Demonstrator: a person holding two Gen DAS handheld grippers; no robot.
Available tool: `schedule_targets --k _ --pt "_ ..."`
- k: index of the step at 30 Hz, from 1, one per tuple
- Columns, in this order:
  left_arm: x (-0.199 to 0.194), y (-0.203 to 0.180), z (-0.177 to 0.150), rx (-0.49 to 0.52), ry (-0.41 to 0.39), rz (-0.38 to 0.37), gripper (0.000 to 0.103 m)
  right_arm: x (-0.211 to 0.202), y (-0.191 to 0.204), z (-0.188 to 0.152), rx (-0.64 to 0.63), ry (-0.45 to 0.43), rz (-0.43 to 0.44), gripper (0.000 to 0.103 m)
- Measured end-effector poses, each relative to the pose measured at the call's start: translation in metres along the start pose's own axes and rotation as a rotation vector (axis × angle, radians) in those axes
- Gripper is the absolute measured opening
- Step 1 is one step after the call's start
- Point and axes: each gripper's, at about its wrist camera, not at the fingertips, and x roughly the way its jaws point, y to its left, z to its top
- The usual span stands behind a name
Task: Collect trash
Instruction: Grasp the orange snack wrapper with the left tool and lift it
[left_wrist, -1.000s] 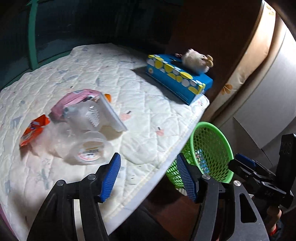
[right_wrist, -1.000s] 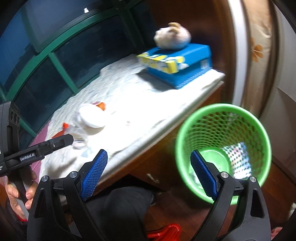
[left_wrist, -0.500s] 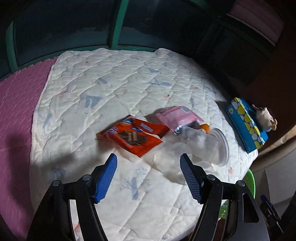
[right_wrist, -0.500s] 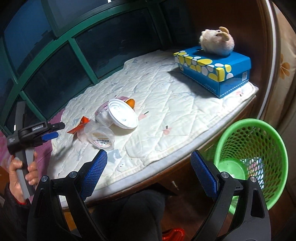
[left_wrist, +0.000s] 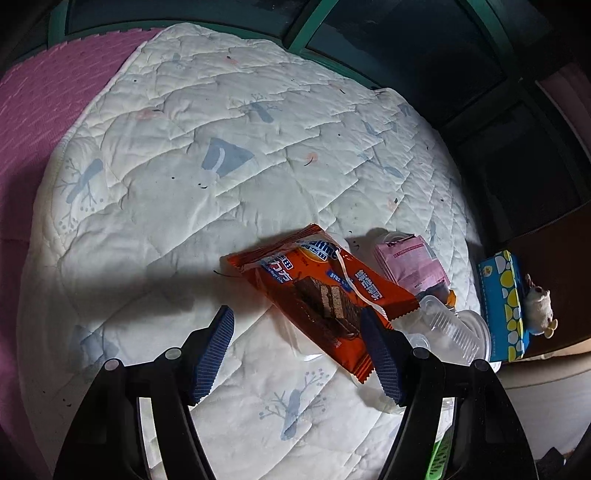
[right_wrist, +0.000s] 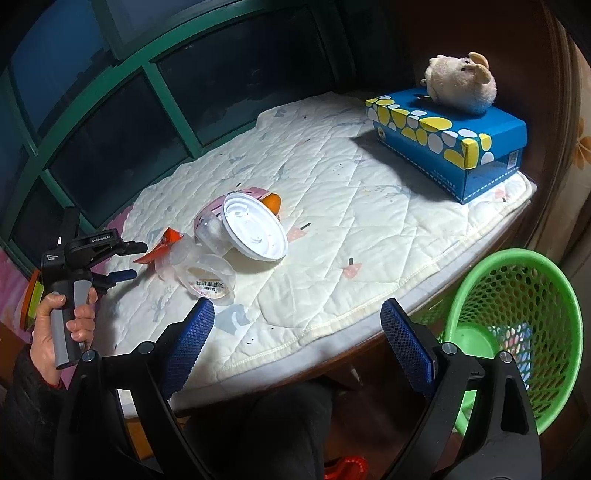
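A white quilted mat printed with pale blue trees covered the window seat. At its far right corner lay a blue tissue box with yellow and white spots, and a cream plush animal sat on top. A pink mat adjoined the quilt's left edge. Green window frames ran behind.

The quilt is soft matt cloth, stitched into puffy panels. On it, the orange wrapper is glossy plastic film with crimped ends, and the pink packet at its two o'clock looks like duller film. The clear cups are thin ribbed plastic, see-through and shiny; the white lid is smooth plastic. The blue box is printed cardboard, the toy on it fuzzy plush. The green basket is glossy perforated plastic. Both grippers have ridged blue pads on matt black plastic.
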Motion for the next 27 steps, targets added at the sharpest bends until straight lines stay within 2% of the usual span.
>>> schedule_targets --k 1,6,9,11,16,27 --pt "0.002 0.001 0.001 -0.013 0.004 -0.012 0.068 0.001 0.000 0.001 -0.004 0.003 0.001 0.091" --pt "0.006 0.002 0.005 -0.033 0.005 -0.054 0.054 0.009 0.004 0.004 -0.023 0.015 -0.001 0.091" --pt "0.008 0.005 0.006 -0.043 0.004 -0.068 0.043 0.012 0.007 0.006 -0.035 0.019 0.000 0.091" --pt "0.009 0.005 0.006 -0.047 0.002 -0.085 0.029 0.015 0.010 0.008 -0.047 0.022 -0.001 0.091" --pt "0.005 0.004 0.005 -0.023 -0.024 -0.090 0.011 0.022 0.018 0.017 -0.079 0.030 0.006 0.091" --pt "-0.027 -0.008 0.011 0.072 -0.092 -0.109 0.006 0.054 0.038 0.071 -0.117 0.056 0.062 0.091"
